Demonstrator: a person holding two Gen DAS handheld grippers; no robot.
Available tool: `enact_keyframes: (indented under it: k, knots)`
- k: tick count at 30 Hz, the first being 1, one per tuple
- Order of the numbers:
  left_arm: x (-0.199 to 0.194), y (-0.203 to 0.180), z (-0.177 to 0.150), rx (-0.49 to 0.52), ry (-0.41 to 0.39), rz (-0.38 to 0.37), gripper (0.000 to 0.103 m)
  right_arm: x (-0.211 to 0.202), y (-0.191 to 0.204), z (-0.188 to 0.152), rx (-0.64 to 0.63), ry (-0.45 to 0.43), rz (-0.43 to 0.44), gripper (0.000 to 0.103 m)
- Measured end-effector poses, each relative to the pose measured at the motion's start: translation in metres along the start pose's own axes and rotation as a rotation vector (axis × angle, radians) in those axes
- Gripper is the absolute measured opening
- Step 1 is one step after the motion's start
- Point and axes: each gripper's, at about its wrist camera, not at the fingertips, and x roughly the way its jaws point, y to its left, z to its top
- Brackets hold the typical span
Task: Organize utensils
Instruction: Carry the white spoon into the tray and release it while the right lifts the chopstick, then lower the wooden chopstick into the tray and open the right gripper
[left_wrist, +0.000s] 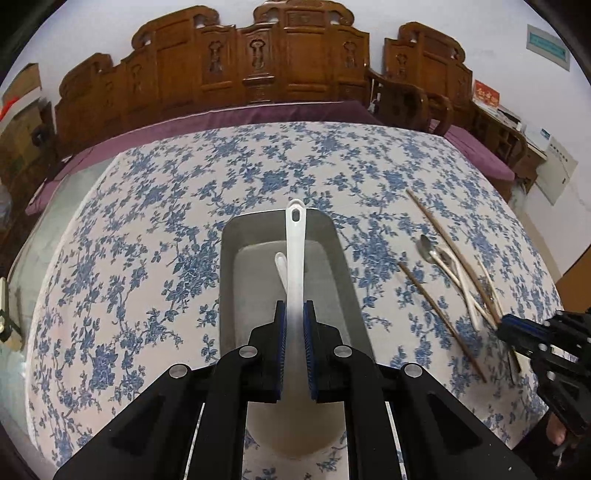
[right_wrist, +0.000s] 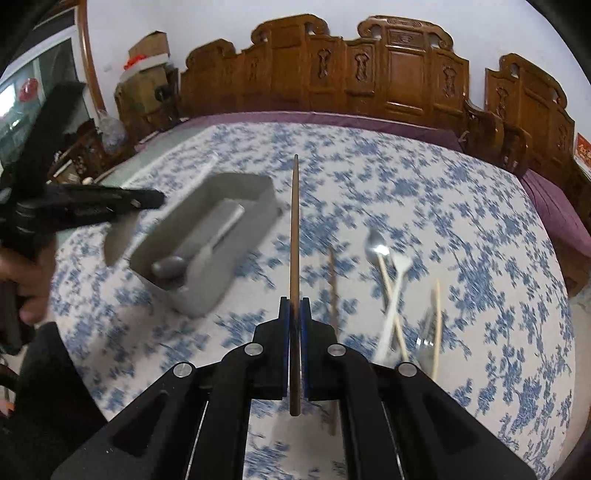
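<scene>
My left gripper (left_wrist: 294, 314) is shut on a white plastic spoon (left_wrist: 295, 258), held above a grey rectangular tray (left_wrist: 227, 280) with its handle pointing away. Another white utensil (left_wrist: 281, 267) lies in the tray. My right gripper (right_wrist: 294, 310) is shut on a dark brown chopstick (right_wrist: 294, 229) that points forward, to the right of the tray (right_wrist: 236, 266). In the right wrist view the left gripper (right_wrist: 147, 199) hovers over the tray. On the cloth lie a brown chopstick (left_wrist: 441, 319), a metal spoon (left_wrist: 428, 245), a white spoon (right_wrist: 395, 291) and pale chopsticks (right_wrist: 437, 325).
The table has a blue floral cloth (left_wrist: 155, 229). A carved wooden bench (left_wrist: 258, 70) with a purple cushion stands behind it. The right gripper shows at the right edge of the left wrist view (left_wrist: 517, 328). A fork (right_wrist: 424, 343) lies among the loose utensils.
</scene>
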Motion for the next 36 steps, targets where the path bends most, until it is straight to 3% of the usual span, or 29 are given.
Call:
enact_keyframes:
  k: [22, 36]
  knots:
    - [0.052, 0.019, 0.01, -0.044, 0.052, -0.004, 0.011, 0.006, 0.03, 0.02, 0.03, -0.015, 0.06, 0.006]
    - [0.018, 0.053, 0.002, -0.039, -0.006, 0.005, 0.017, 0.04, 0.067, 0.038, 0.027, 0.012, 0.097, 0.006]
